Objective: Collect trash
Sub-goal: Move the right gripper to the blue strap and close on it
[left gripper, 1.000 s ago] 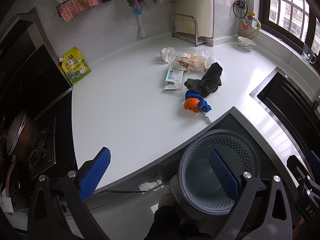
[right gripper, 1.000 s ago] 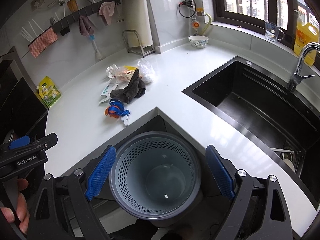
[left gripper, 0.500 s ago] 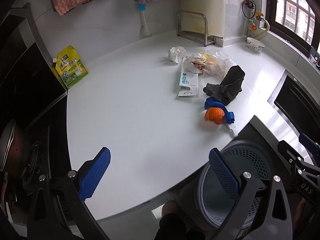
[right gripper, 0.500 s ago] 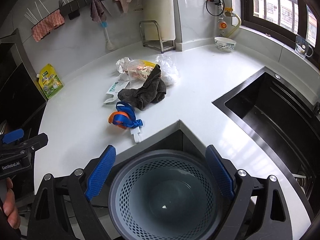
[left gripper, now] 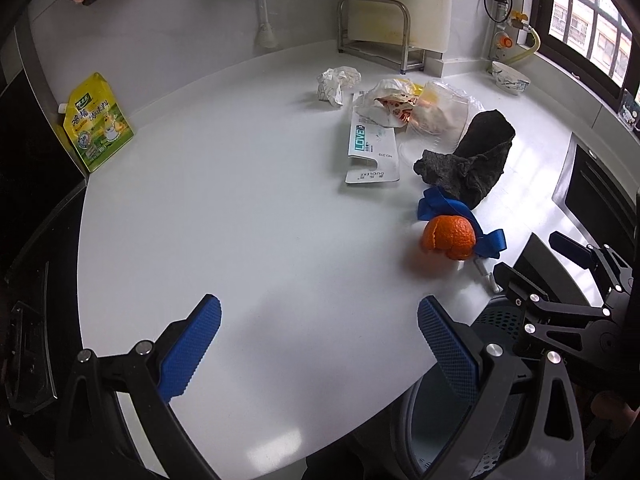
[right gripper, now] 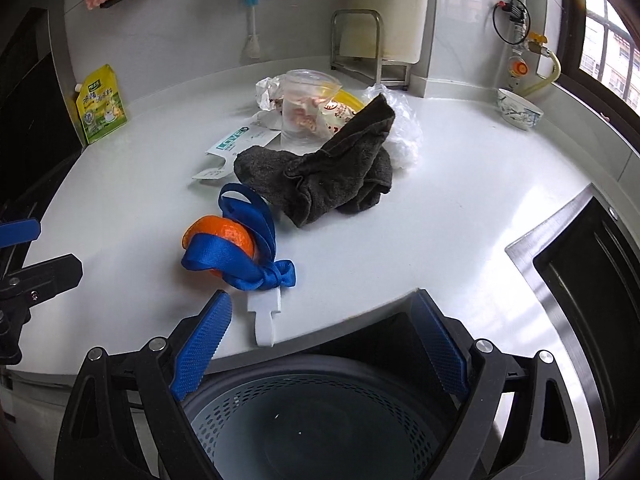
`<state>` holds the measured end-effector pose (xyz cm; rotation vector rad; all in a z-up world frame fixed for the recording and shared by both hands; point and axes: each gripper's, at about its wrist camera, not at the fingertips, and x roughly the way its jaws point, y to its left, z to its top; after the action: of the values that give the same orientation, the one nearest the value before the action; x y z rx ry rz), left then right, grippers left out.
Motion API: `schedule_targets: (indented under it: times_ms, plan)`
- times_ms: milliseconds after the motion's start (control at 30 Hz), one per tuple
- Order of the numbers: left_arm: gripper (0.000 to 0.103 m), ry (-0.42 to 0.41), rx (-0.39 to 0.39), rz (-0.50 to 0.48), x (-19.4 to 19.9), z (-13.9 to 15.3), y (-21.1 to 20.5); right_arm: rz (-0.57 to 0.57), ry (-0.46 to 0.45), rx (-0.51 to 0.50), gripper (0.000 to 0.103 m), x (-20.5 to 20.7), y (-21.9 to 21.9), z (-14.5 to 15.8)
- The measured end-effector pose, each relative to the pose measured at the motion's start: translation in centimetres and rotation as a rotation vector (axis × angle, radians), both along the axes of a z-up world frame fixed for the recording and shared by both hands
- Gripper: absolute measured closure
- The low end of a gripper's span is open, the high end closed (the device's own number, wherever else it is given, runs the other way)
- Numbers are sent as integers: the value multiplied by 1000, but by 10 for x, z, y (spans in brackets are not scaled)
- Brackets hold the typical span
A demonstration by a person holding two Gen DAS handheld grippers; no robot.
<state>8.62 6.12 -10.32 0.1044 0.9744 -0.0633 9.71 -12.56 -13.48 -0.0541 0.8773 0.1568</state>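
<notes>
Both spread, empty claws, left claw (left gripper: pixel 318 342) and right claw (right gripper: pixel 322 350), had advanced over the tabletop (left gripper: pixel 240 200) toward the light, soft orange peel (right gripper: pixel 224 236), best pinched across its curled edges.

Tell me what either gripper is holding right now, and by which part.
Nothing is held. The left gripper and right gripper are both open and empty, short of the orange peel.

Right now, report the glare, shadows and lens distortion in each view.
Left wrist view: window glare streaks the white counter at right, the orange peel throws a soft orange-tinted shadow toward the camera, and the counter edge bows into a curve. Right wrist view: the window is blown out, the dark cloth stays sharp, and the corners vignette to black.
</notes>
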Motion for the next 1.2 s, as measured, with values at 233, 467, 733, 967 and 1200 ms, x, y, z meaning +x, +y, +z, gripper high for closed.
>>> schedule_targets:
  times_ms: [233,467,733,967,1200]
  plan:
    - [6,21,-13,-5,3,-9,1,46,-30,-62,16,12,11,-12]
    - [6,33,-19,-8,7,-14,-1,103,-61,-111,17,20,21,-16]
    - [6,37,-30,-17,10,-14,-3,137,-36,-65,34,24,24,-18]
    - [6,41,-50,-31,14,-14,-8,167,8,10,77,24,25,-16]
    - [6,29,-92,-59,23,-12,-22,95,53,139,82,21,6,-13]
